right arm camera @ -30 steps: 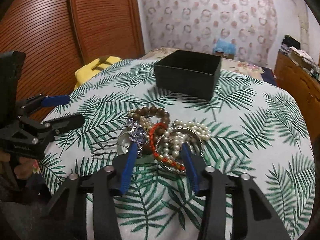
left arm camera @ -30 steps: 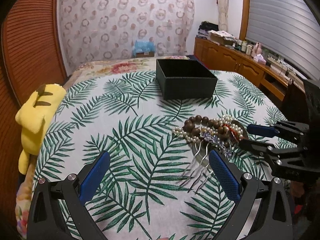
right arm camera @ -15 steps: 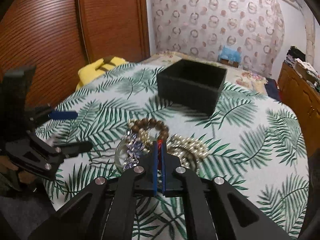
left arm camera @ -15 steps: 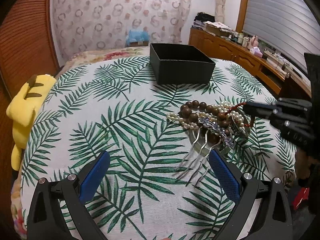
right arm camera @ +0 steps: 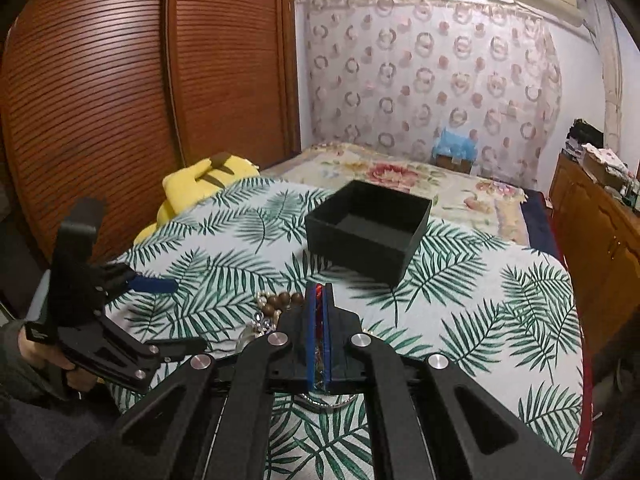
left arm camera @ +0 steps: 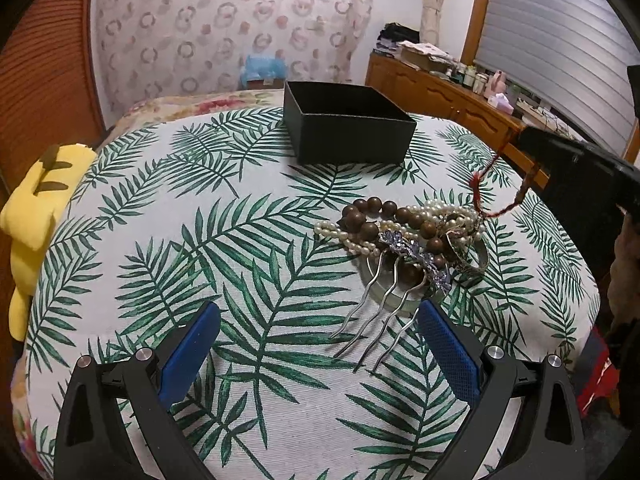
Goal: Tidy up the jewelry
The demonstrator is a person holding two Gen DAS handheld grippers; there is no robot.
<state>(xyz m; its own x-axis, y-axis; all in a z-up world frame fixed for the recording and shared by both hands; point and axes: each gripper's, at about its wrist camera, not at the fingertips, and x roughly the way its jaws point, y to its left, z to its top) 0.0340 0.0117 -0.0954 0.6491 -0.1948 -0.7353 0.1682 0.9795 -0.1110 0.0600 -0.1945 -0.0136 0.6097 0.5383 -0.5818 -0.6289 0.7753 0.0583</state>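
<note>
Your right gripper (right arm camera: 319, 294) has its blue pads pressed together on the red cord bracelet (left arm camera: 486, 188), a sliver of red showing in the thin seam between them. From the left wrist view that cord rises taut from the jewelry pile (left arm camera: 408, 236) toward the right gripper's dark body at the frame's right edge, its lower end still among the pearls. Your left gripper (left arm camera: 318, 354) hangs with its jaws spread wide and nothing between them; the silver hair comb (left arm camera: 394, 280) lies just ahead of the right pad, prongs pointing back toward you. The wooden bead bracelet (left arm camera: 370, 218) and pearl strands (left arm camera: 348, 236) rest tangled on the palm-leaf cloth (left arm camera: 200, 208). The open black box (right arm camera: 370, 230) sits beyond the pile, well apart.
</note>
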